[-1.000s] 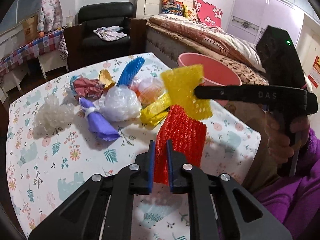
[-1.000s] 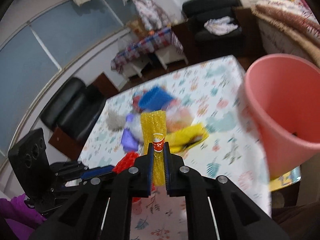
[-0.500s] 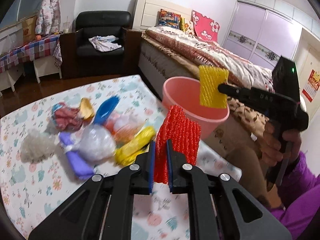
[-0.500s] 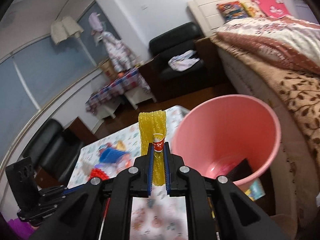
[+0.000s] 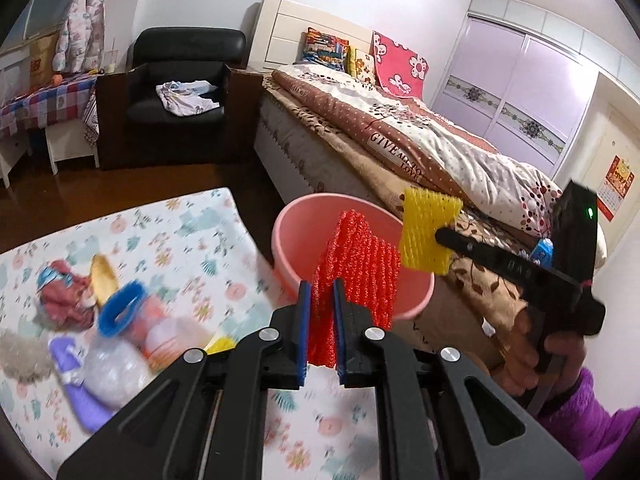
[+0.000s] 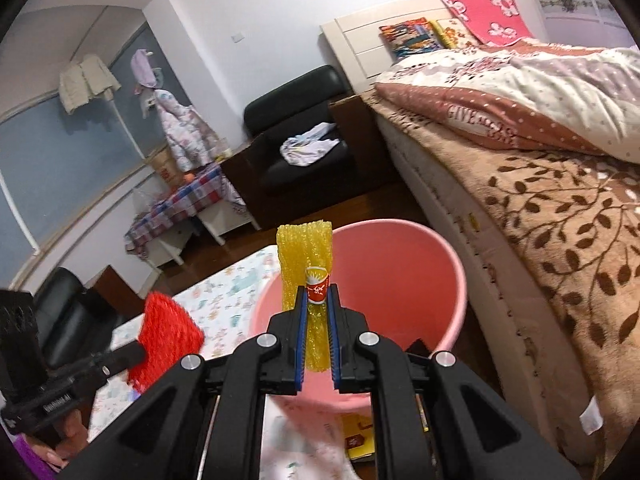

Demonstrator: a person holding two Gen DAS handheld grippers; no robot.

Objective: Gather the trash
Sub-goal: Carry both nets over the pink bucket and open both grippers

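My left gripper [image 5: 320, 292] is shut on a red foam net [image 5: 358, 256] and holds it in front of the pink bin [image 5: 292, 224], just off the table's right edge. My right gripper [image 6: 317, 300] is shut on a yellow foam net [image 6: 305, 256] with a small red-and-white sticker, held over the pink bin's [image 6: 420, 264] near rim. In the left wrist view the yellow net [image 5: 428, 234] hangs at the bin's right rim. In the right wrist view the red net [image 6: 168, 340] sits lower left, over the table edge.
More trash lies on the floral tablecloth [image 5: 180, 240]: a blue foam net [image 5: 118, 312], clear plastic bag [image 5: 116, 372], purple wrapper [image 5: 86, 404], red crumpled wrapper [image 5: 64, 296]. A bed [image 5: 400, 152] stands right behind the bin, a black armchair [image 5: 180, 80] beyond.
Both grippers have swung right from the table toward the pink bin, each carrying its net. The trash pile has slid to the left of the left wrist view.
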